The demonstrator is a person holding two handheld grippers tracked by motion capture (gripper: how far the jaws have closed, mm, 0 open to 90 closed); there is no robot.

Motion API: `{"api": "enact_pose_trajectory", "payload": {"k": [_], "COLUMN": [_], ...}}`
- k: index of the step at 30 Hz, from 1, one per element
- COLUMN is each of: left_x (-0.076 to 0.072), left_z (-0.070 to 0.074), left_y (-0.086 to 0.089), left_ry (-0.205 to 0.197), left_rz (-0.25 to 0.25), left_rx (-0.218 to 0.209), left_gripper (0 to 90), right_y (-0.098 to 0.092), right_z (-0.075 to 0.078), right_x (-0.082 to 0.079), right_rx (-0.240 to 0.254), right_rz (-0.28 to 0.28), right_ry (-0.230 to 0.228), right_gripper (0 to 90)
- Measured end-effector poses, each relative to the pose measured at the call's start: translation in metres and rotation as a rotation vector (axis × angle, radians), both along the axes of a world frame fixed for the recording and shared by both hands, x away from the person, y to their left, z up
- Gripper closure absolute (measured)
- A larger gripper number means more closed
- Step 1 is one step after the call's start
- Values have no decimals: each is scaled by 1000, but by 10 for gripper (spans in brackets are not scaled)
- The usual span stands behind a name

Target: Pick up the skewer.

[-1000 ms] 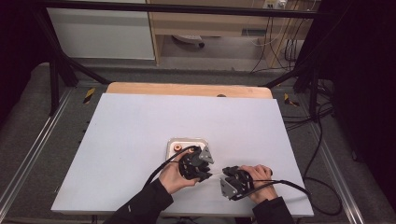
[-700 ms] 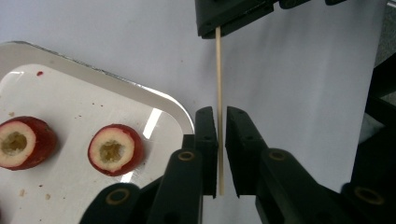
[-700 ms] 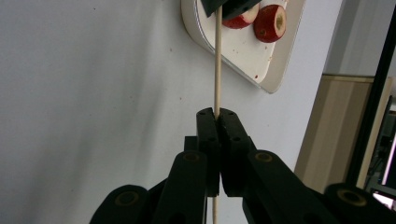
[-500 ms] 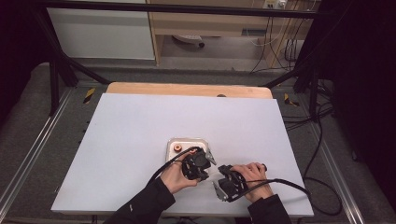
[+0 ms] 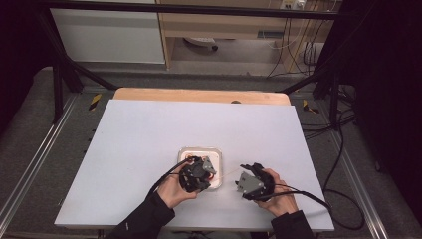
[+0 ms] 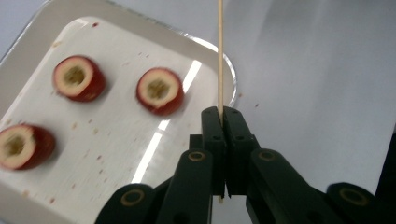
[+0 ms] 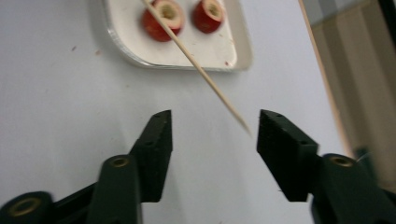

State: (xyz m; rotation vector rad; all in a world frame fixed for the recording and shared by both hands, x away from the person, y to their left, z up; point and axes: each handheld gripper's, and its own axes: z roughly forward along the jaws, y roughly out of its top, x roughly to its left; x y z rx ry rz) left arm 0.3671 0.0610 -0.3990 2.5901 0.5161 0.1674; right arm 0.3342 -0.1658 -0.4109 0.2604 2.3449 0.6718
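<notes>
My left gripper (image 6: 223,114) is shut on a thin wooden skewer (image 6: 220,56) that sticks out straight past its tips. Below it a white tray (image 6: 121,126) holds three red cored fruit slices (image 6: 159,90). In the high view the left gripper (image 5: 201,172) hovers at the tray's (image 5: 199,150) near right corner, and the skewer (image 5: 226,175) points toward my right gripper (image 5: 245,169). The right gripper (image 7: 212,126) has just been opening. The skewer's (image 7: 201,74) pointed end lies between its spread jaws, near the right one, and the pads do not press on it.
The tray (image 7: 187,51) sits on a large white sheet (image 5: 149,129) covering the wooden table (image 5: 199,94). Black cables (image 5: 308,191) trail from both grippers off the near side. A dark metal frame (image 5: 59,74) and shelving stand beyond the far edge.
The right hand has drawn slightly away from the left and farther up the table. The left hand has stayed by the tray's corner.
</notes>
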Motion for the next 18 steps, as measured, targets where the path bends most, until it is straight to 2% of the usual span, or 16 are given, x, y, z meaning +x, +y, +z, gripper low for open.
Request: {"api": "enact_pose_trajectory", "payload": {"k": [1, 2, 3, 4, 5, 6, 7, 9, 14, 18], "left_x": [0, 0, -1, -1, -1, -2, -2, -4, -9, -13], "left_z": [0, 1, 1, 1, 1, 1, 1, 2, -1, -6], "left_y": [5, 11, 16, 21, 25, 30, 34, 42, 63, 78], "left_ry": [-5, -7, -12, -16, -20, -23, -30, -48, -73, -94], "left_rz": [12, 22, 34, 42, 50, 59, 71, 89, 140, 181], "left_rx": [-10, -18, -25, -35, -42, -53, -66, -82, -150, -189], "left_gripper": [885, 885, 885, 885, 885, 885, 885, 884, 884, 883], "right_y": [-4, -4, -11, -11, -15, -21, -23, -25, -30, -28], "right_z": [1, 1, 3, 3, 3, 2, 1, 0, -3, -2], "right_x": [2, 2, 6, 6, 8, 11, 12, 13, 19, 23], "right_rx": [43, 43, 112, 112, 141, 191, 214, 234, 299, 362], "right_rz": [-43, -43, -123, -123, -156, -202, -219, -233, -286, -299], "right_ry": [28, 28, 83, 83, 114, 151, 167, 184, 280, 348], "right_gripper": [343, 343, 296, 296, 270, 237, 211, 197, 127, 89]}}
